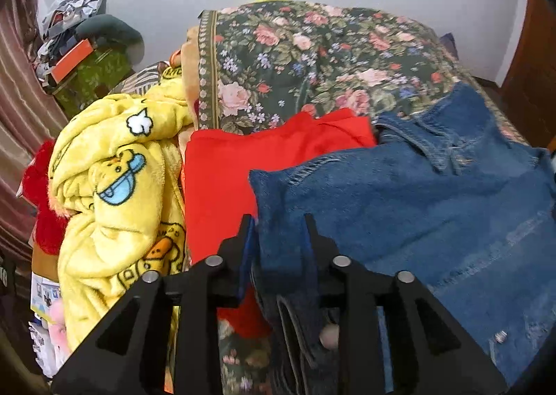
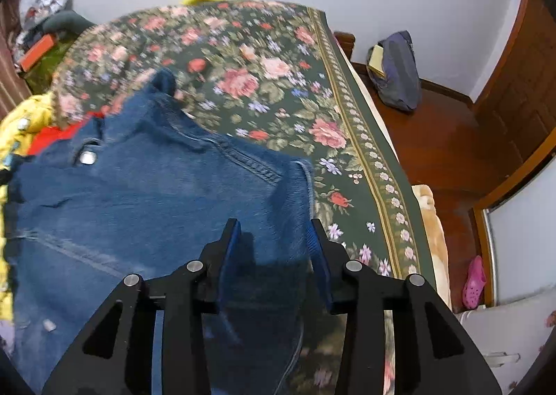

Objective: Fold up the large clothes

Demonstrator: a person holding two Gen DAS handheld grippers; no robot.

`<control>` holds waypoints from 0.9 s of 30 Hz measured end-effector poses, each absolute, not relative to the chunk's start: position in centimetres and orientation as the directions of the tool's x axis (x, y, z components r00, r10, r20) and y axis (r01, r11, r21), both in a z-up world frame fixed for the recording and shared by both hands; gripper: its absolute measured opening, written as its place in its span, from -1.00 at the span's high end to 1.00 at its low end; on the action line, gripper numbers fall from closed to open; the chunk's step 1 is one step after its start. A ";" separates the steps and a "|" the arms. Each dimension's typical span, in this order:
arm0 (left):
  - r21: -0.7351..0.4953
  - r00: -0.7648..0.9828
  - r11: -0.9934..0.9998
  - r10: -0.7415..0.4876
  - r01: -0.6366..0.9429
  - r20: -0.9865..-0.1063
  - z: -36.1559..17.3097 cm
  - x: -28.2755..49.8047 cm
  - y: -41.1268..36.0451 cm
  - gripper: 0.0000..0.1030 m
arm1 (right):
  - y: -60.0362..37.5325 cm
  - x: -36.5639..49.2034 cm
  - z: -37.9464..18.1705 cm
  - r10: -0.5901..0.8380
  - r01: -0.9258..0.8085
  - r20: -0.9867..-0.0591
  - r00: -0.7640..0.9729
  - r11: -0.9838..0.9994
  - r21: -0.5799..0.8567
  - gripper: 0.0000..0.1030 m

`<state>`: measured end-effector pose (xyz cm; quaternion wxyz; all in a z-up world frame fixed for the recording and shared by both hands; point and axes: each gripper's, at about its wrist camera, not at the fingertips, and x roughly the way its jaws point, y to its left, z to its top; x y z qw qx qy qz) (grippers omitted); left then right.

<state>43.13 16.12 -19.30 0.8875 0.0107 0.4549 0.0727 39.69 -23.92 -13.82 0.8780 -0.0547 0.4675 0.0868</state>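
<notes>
A blue denim garment lies spread on a floral bedspread; it also shows in the right wrist view. My left gripper has its jaws partly closed around the garment's left edge, with denim bunched between the fingers. My right gripper is open over the garment's right corner, with the fabric under and between its fingers. A red garment lies under the denim's left side.
A yellow cartoon fleece blanket is piled left of the clothes. Cluttered boxes and bags stand at the far left. The bed's right edge drops to a wooden floor with a blue bag and a pink shoe.
</notes>
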 end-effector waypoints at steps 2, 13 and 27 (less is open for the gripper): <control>0.067 0.594 0.993 0.111 -0.095 -0.797 -18.0 41.8 15.7 0.33 | -23.7 38.4 -12.4 0.116 -0.216 -0.817 0.565 0.976 -0.011 0.30; 0.081 0.697 0.997 0.047 0.015 -0.715 -11.8 33.1 12.6 0.00 | -21.1 27.9 -5.9 0.151 -0.328 -0.689 0.708 0.935 -0.132 -0.44; 0.037 0.504 0.995 -0.015 0.093 -0.864 -19.0 24.8 13.1 -0.19 | -21.9 21.9 -11.3 0.061 -0.342 -0.784 0.617 0.919 -0.198 -0.46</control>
